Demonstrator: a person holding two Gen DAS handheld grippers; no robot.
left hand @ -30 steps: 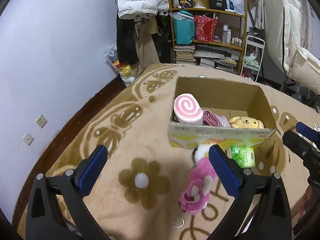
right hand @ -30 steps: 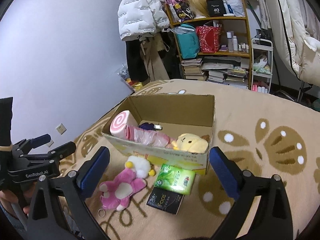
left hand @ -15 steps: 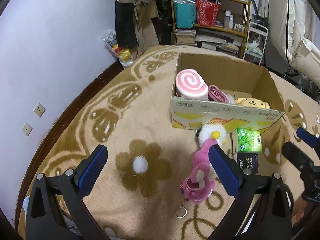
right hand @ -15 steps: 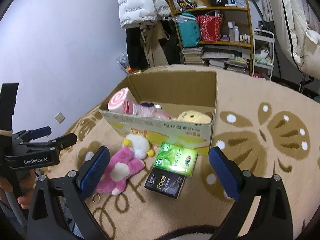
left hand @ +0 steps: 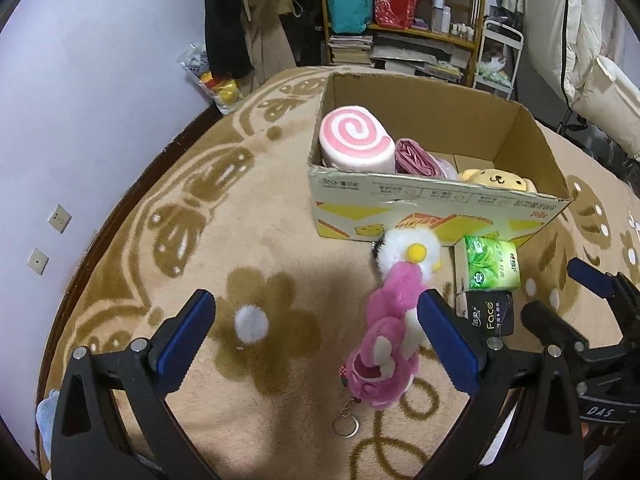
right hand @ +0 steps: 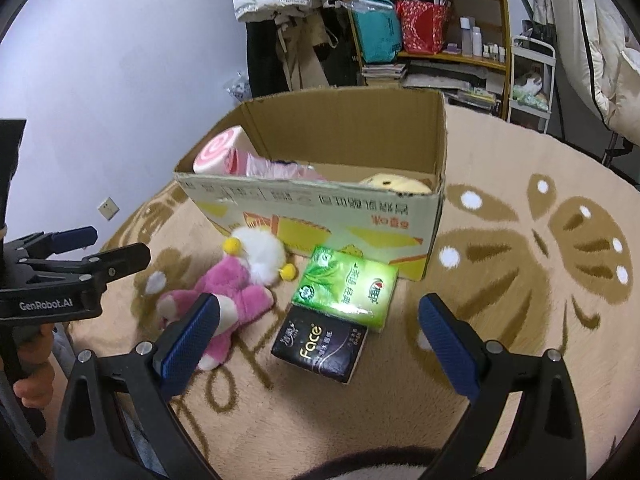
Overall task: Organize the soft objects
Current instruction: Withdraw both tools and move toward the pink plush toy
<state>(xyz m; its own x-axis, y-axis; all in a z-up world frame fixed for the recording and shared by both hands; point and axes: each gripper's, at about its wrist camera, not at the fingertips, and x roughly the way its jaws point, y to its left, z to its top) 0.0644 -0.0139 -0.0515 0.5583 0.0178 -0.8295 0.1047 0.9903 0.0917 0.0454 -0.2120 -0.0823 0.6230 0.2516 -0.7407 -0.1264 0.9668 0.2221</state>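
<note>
A tan blanket (left hand: 248,216) with brown flower and butterfly shapes carries everything, and the cardboard box (left hand: 436,216) on it serves as the landmark. Inside the box lie a pink swirl roll cushion (left hand: 356,140) at one end, a crumpled pink bundle (left hand: 416,158) next to it, and a yellow plush (left hand: 496,178) at the other end. Outside, just in front of the box's printed wall, a pink plush toy (right hand: 228,300) lies on the blanket with a white fluffy pompom toy (right hand: 262,254) touching its top end. Beside these — also before the box — sit a green tissue pack (right hand: 346,286) and, farther from the box, a black tissue pack (right hand: 320,344) touching it. The left gripper (left hand: 316,332) and right gripper (right hand: 320,330) both hover in front of the box, fingers spread wide, grasping nothing.
</note>
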